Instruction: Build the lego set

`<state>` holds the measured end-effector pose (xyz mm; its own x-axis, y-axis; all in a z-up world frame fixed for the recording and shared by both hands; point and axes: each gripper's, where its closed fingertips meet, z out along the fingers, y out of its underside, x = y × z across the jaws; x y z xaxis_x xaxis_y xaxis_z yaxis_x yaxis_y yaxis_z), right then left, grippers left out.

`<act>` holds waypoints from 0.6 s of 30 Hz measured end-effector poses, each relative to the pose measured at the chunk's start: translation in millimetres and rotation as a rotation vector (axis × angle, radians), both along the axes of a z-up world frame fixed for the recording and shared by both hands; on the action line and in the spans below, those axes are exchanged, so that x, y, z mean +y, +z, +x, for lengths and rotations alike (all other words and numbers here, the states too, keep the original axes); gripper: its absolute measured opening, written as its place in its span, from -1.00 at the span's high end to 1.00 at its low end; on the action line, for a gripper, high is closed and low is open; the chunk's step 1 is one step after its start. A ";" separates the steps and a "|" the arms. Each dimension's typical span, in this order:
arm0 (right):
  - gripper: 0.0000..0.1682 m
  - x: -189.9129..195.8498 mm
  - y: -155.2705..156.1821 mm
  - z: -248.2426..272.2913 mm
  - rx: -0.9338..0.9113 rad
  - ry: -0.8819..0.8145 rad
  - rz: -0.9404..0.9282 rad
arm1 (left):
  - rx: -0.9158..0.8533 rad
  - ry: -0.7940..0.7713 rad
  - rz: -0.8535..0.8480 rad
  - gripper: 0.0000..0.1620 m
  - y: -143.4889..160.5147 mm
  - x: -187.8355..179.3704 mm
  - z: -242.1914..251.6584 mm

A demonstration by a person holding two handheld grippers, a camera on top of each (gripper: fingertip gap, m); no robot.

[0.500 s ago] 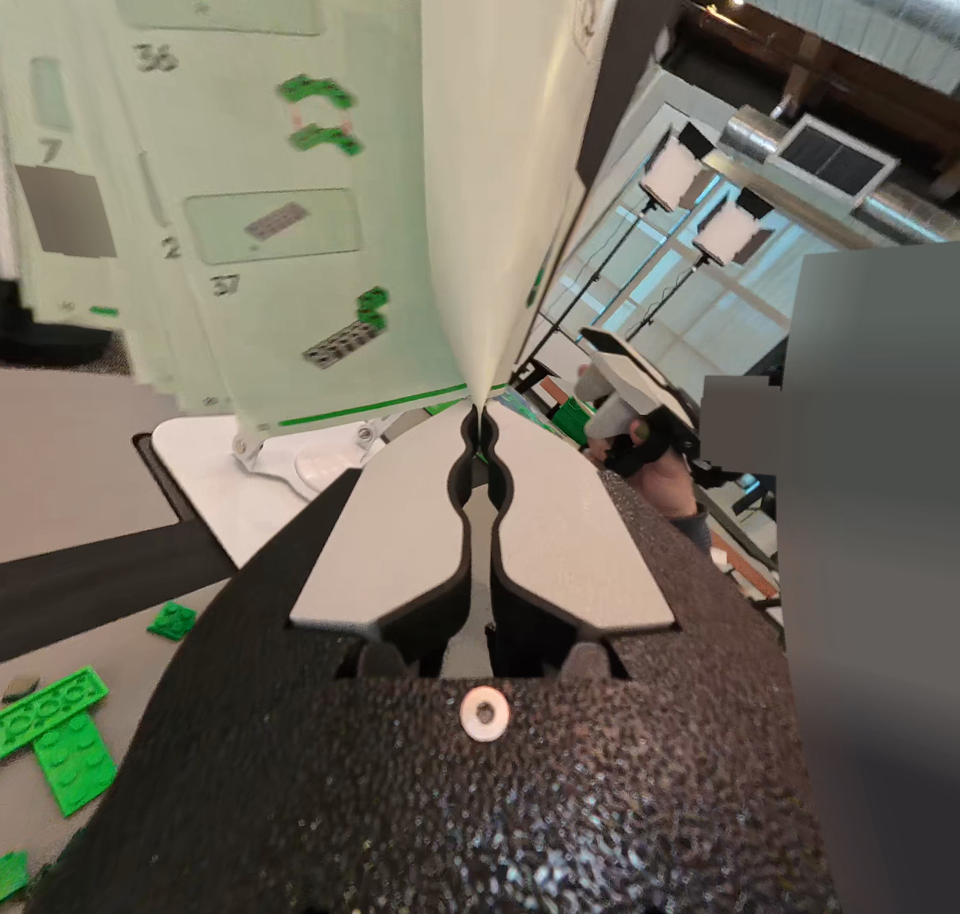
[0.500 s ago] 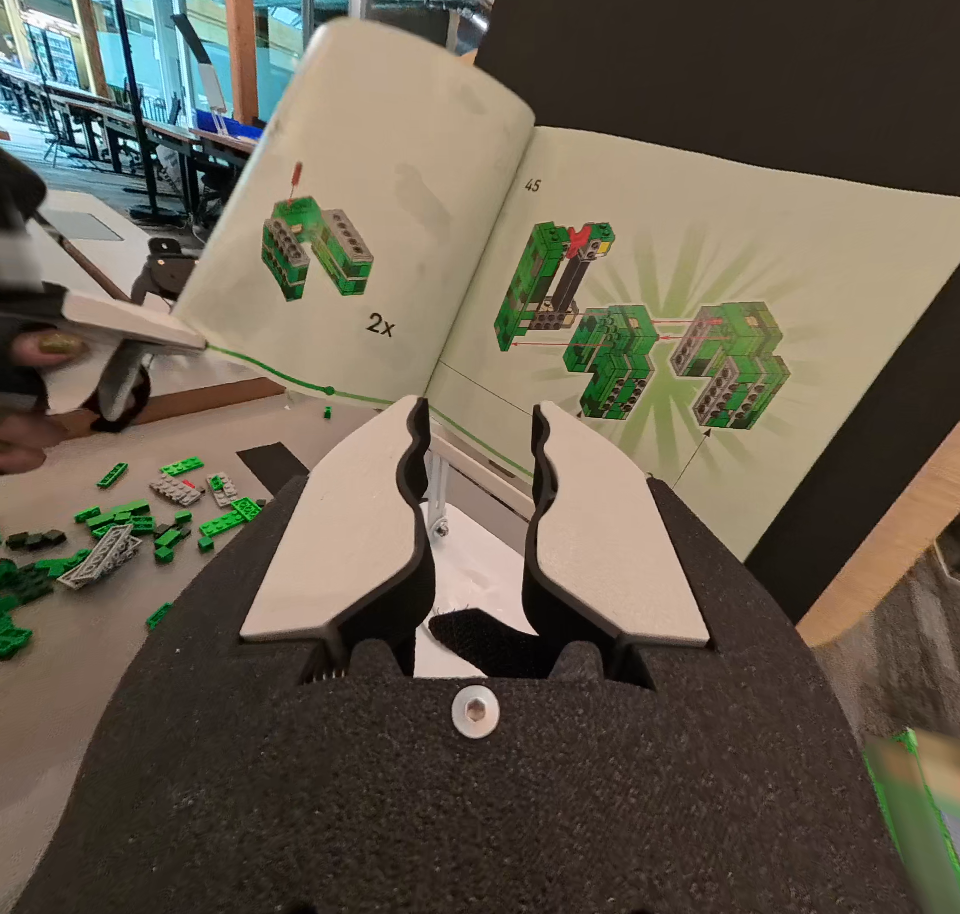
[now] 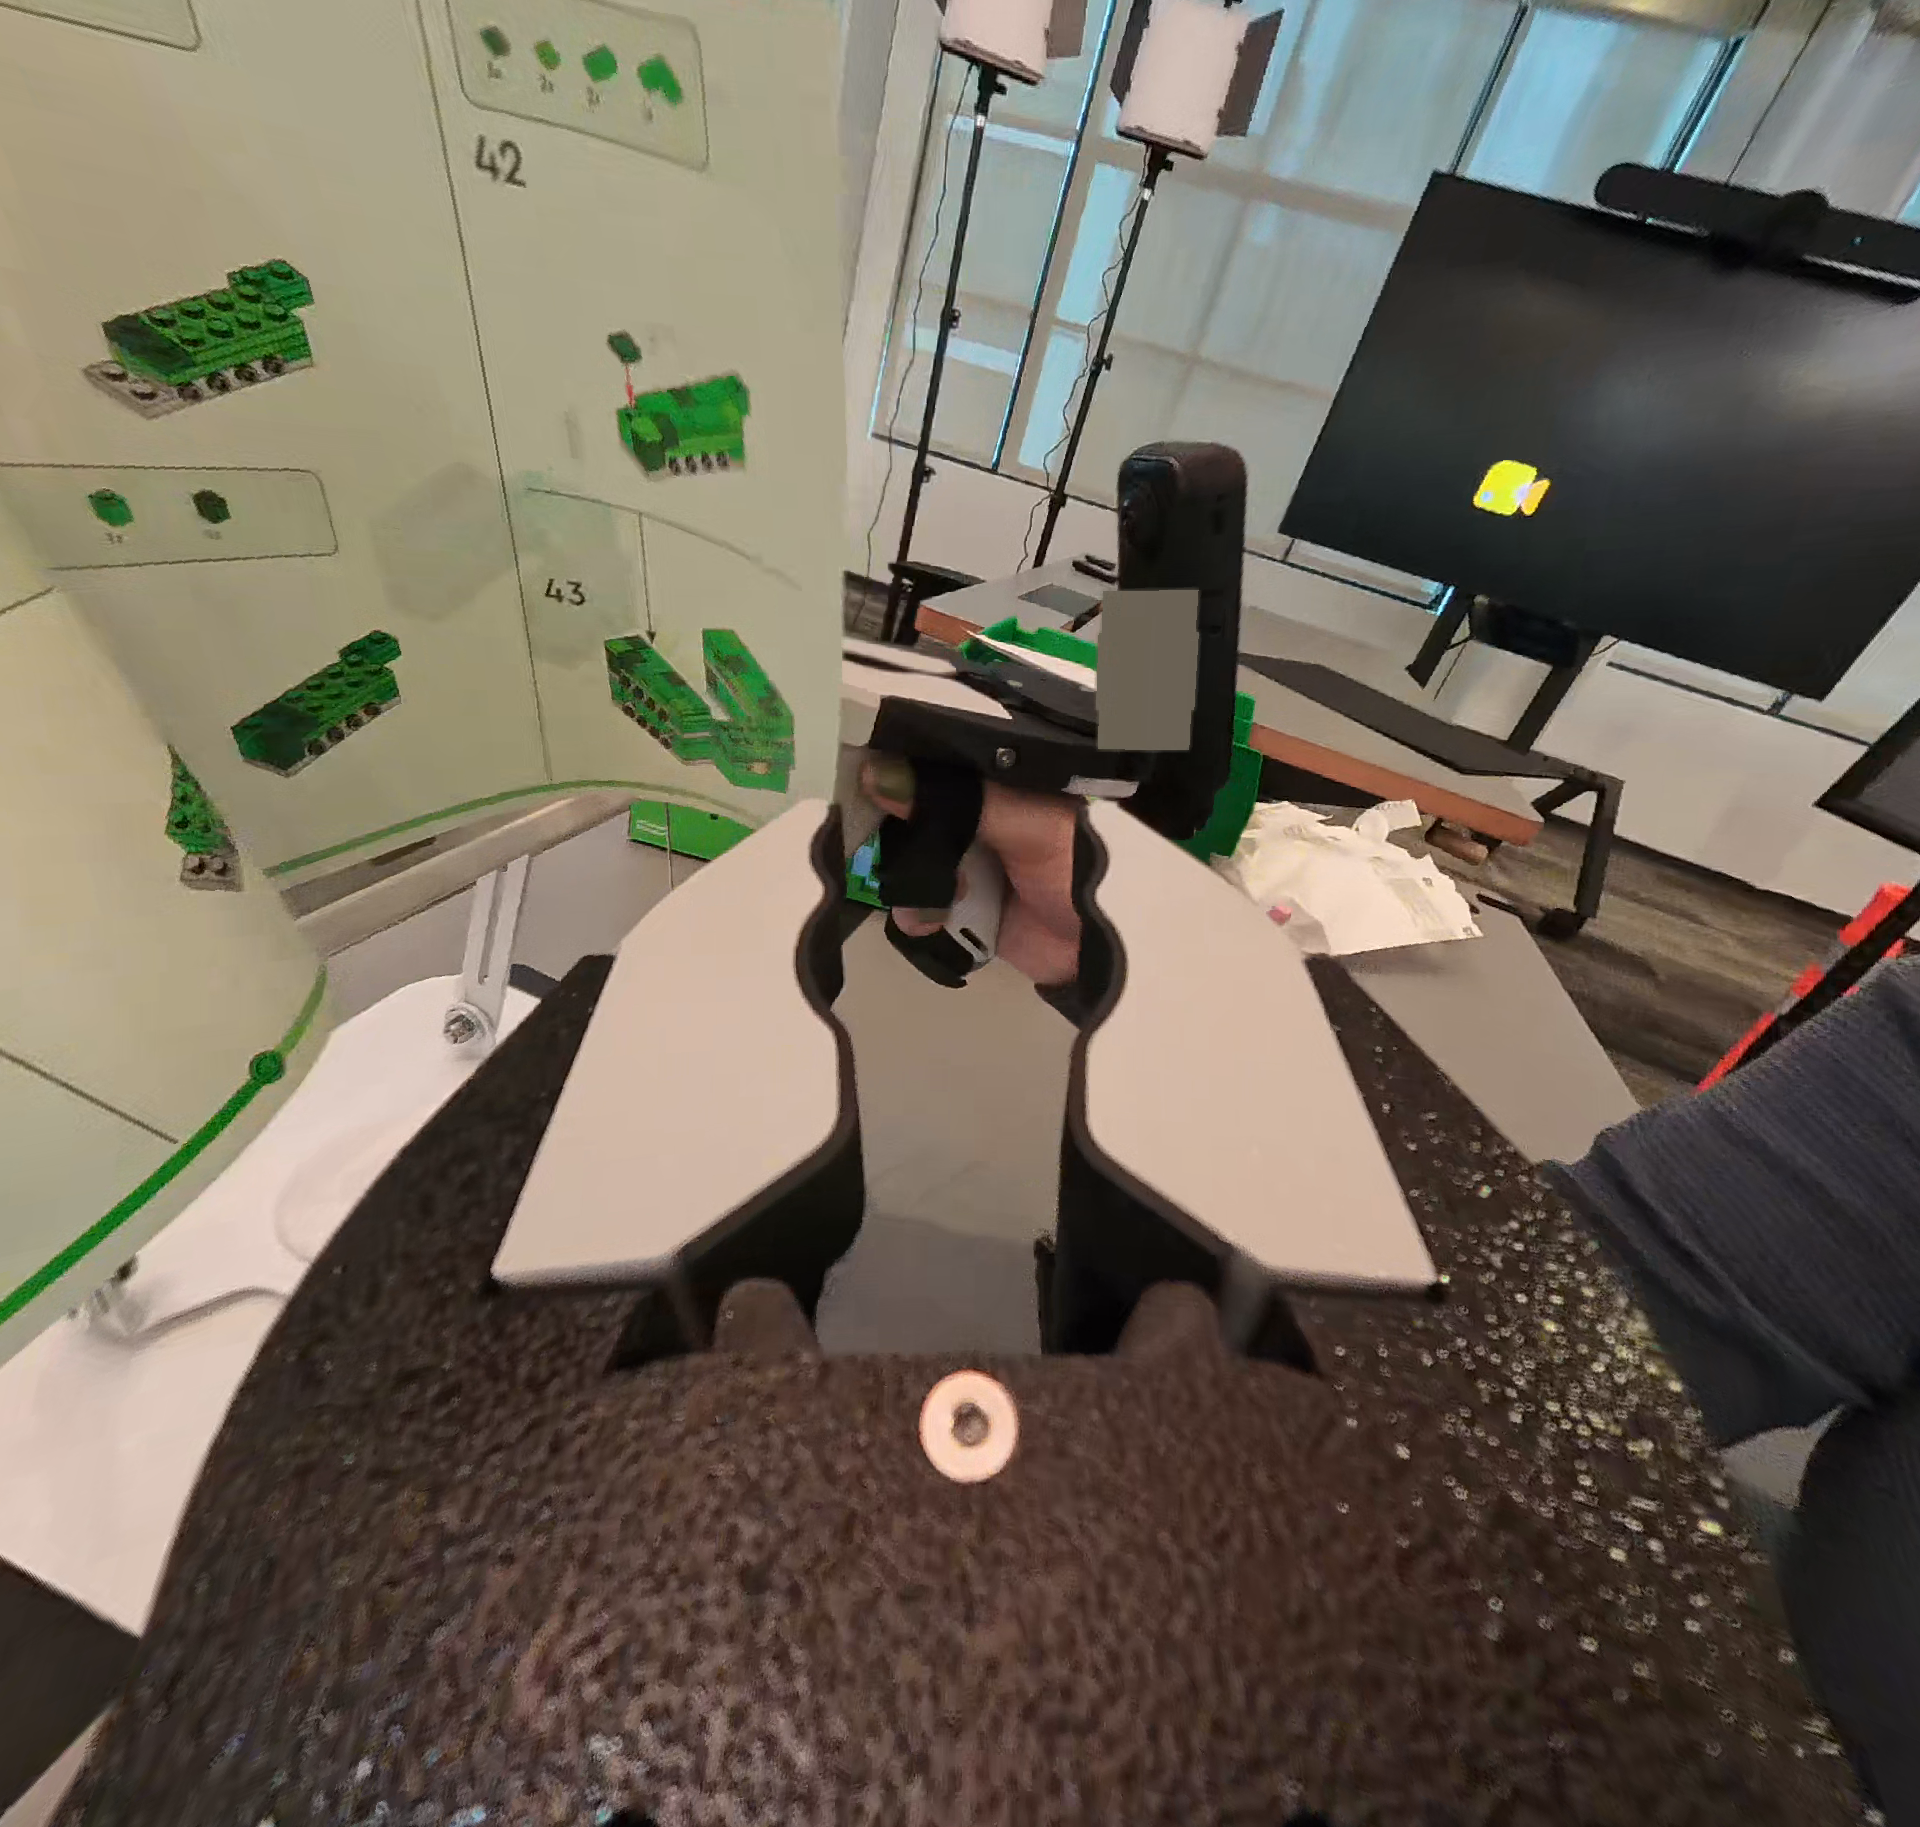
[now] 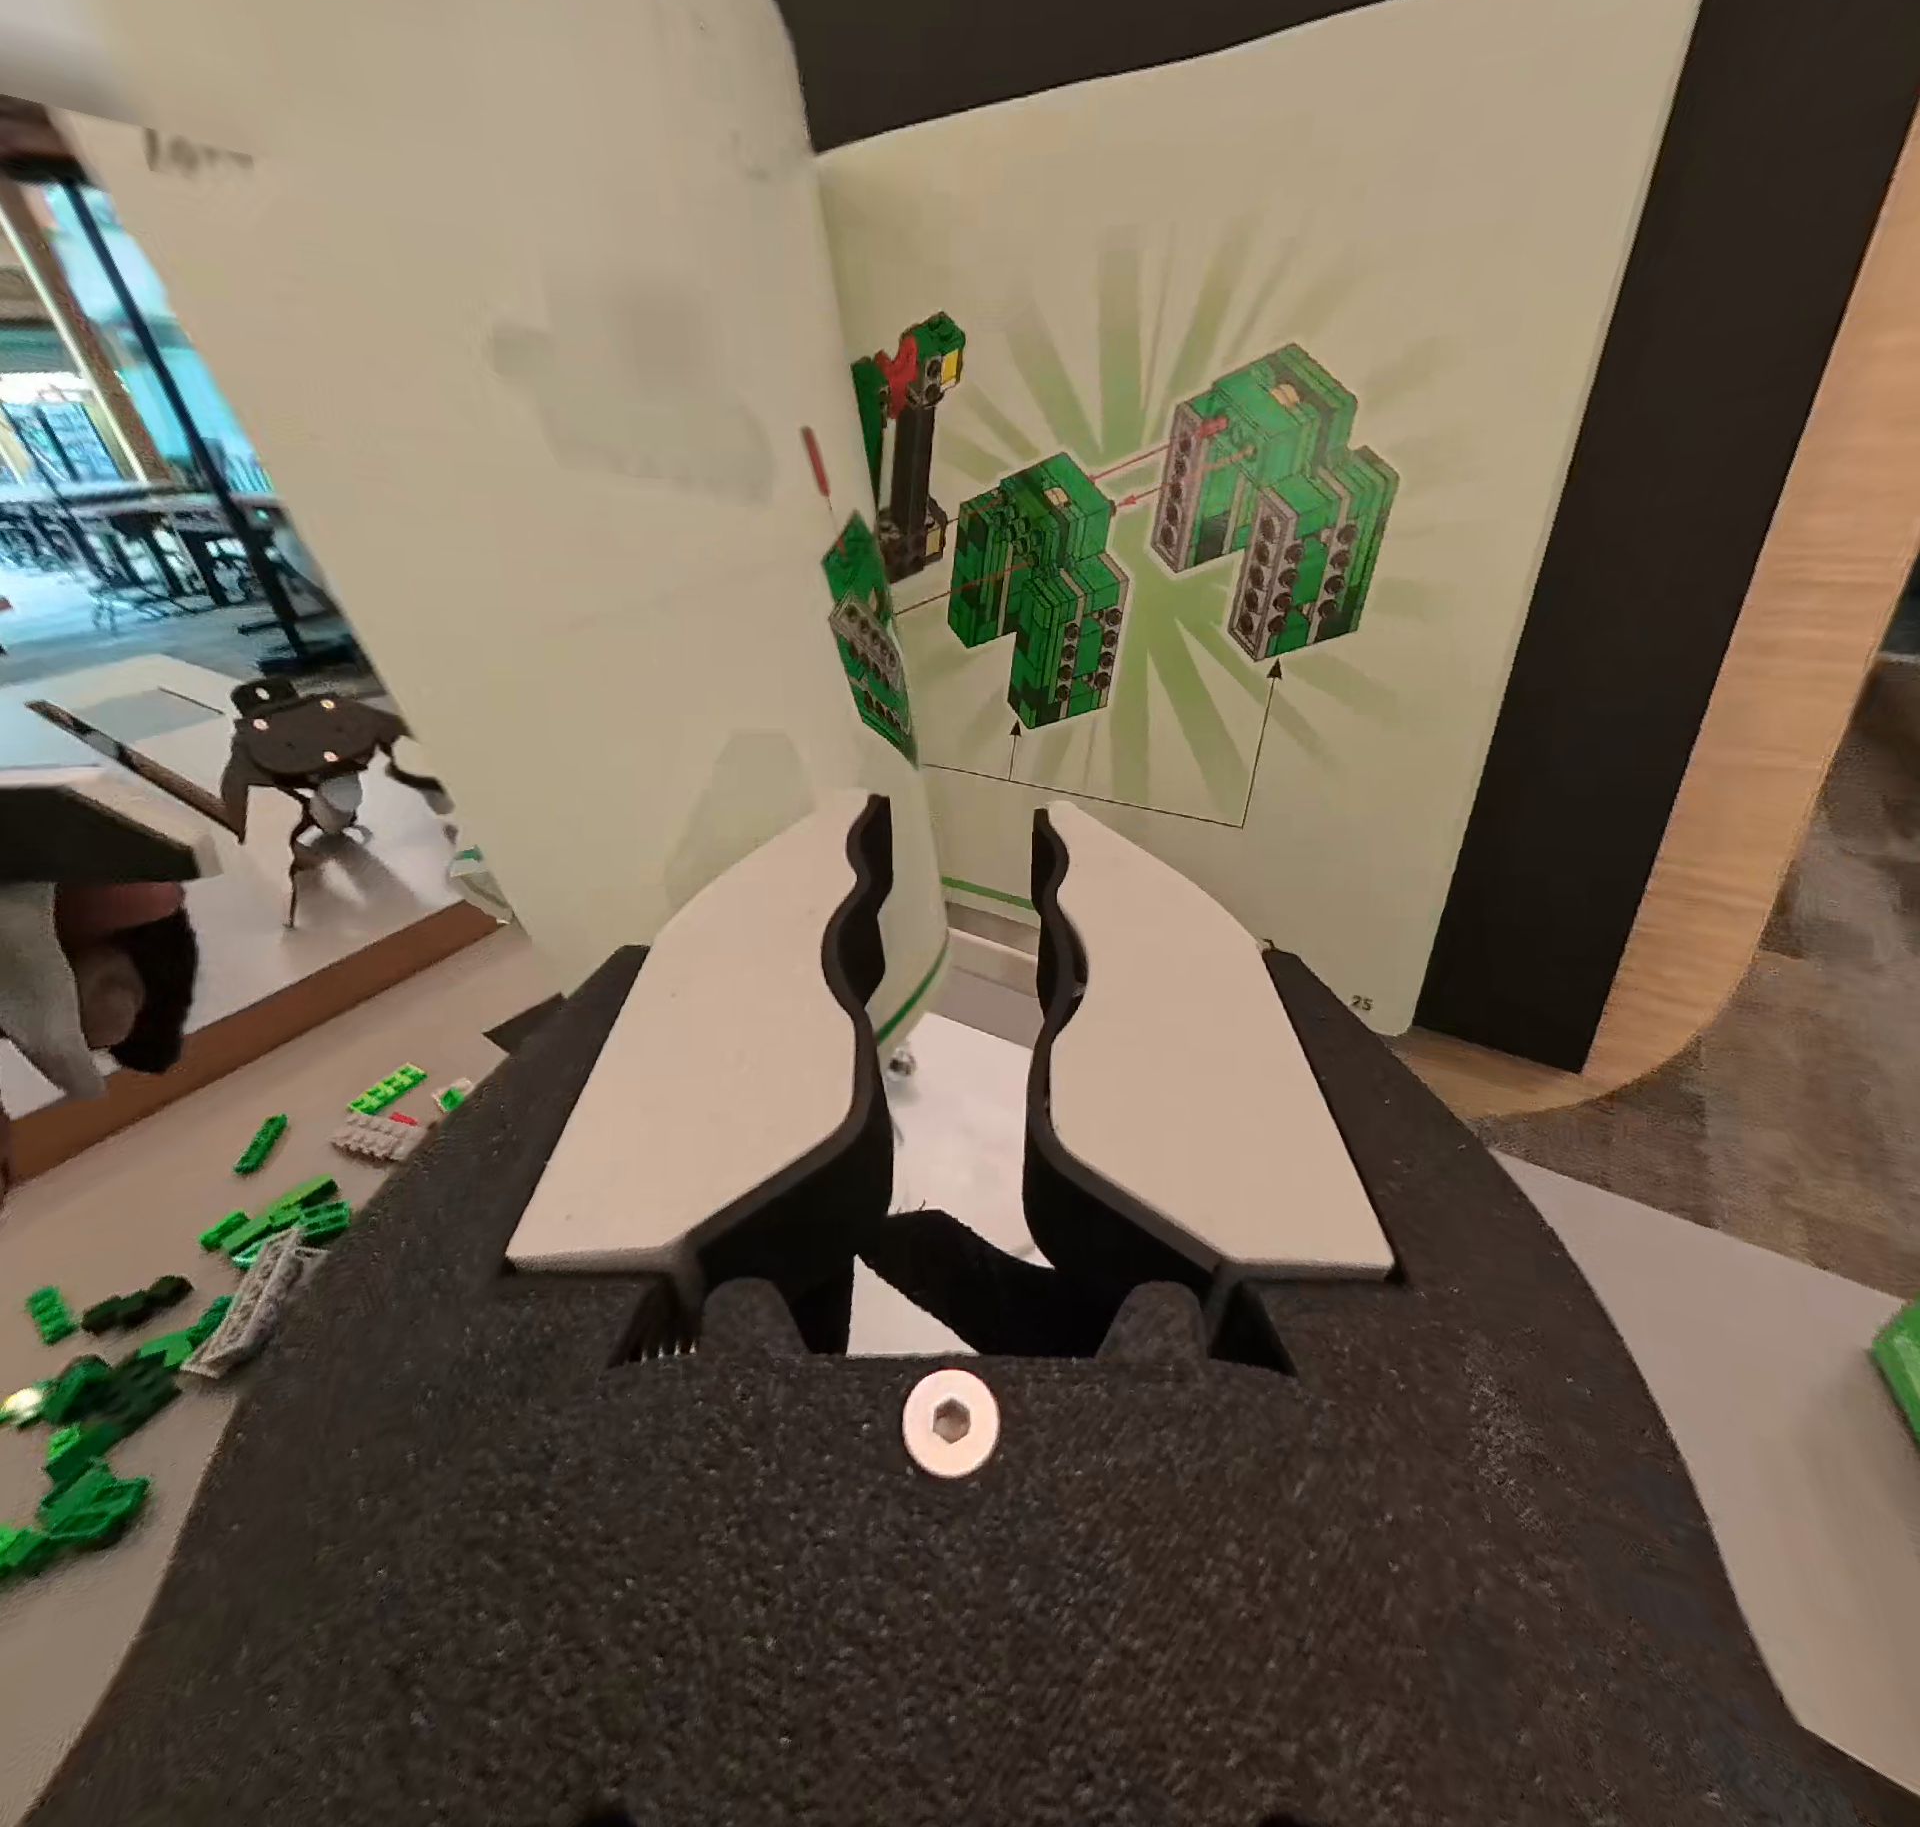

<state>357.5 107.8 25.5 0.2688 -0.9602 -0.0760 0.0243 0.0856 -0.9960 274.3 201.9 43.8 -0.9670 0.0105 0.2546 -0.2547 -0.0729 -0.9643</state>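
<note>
— Once the left gripper (image 3: pixel 951 863) let go of the page, what did we have?

— Half a second before, its jaws were pressed together on the edge of a leaf of the instruction booklet (image 3: pixel 416 406). At this moment they stood spread with nothing between them, and the leaf curled free at our nine to eleven o'clock in the left wrist view, showing green sub-assembly steps.

— And the right gripper (image 4: pixel 956 842)?

— Its jaws were spread too, as they had been, empty. It had moved closer to the booklet: the released leaf (image 4: pixel 499 427) bulged from ten to twelve o'clock and its lower edge hung right at the left fingertip, though we could not tell whether it touched. The open page (image 4: pixel 1299 530) with the big assembly drawing sat at one o'clock.

— Where were the bricks?

— The loose lego pieces (image 4: pixel 156 1310), green and grey, lay scattered on the table (image 4: pixel 104 1206) at eight o'clock in the right wrist view, well apart from both grippers. Neither held one.

— So what did that mean for the build?

— We judged that we were only turning pages to find a step; no brick work was under way. The leaf looked unsettled and might have flopped back, so the right gripper was probably about to catch or press it before we reached for pieces.
</note>
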 end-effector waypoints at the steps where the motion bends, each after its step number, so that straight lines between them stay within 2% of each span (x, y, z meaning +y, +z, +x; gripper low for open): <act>1: 0.72 -0.7 0.2 -0.2 -0.003 0.006 0.014 | -0.001 0.008 0.001 0.49 0.1 1.9 1.4; 4: 0.73 -6.1 -0.7 0.4 -0.004 0.000 0.049 | 0.021 0.084 0.002 0.51 1.3 17.0 14.7; 12: 0.73 -20.2 -4.6 0.6 -0.001 -0.016 0.114 | 0.120 0.454 0.039 0.59 -13.4 84.6 74.1; 18: 0.74 -29.0 -3.6 -2.0 -0.008 -0.026 0.145 | 0.199 0.482 0.019 0.65 -20.0 104.0 83.2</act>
<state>355.5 78.7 21.9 0.2451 -0.9460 -0.2123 0.0360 0.2278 -0.9731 357.5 305.9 23.9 -0.7936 -0.4308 0.4296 -0.3748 -0.2100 -0.9030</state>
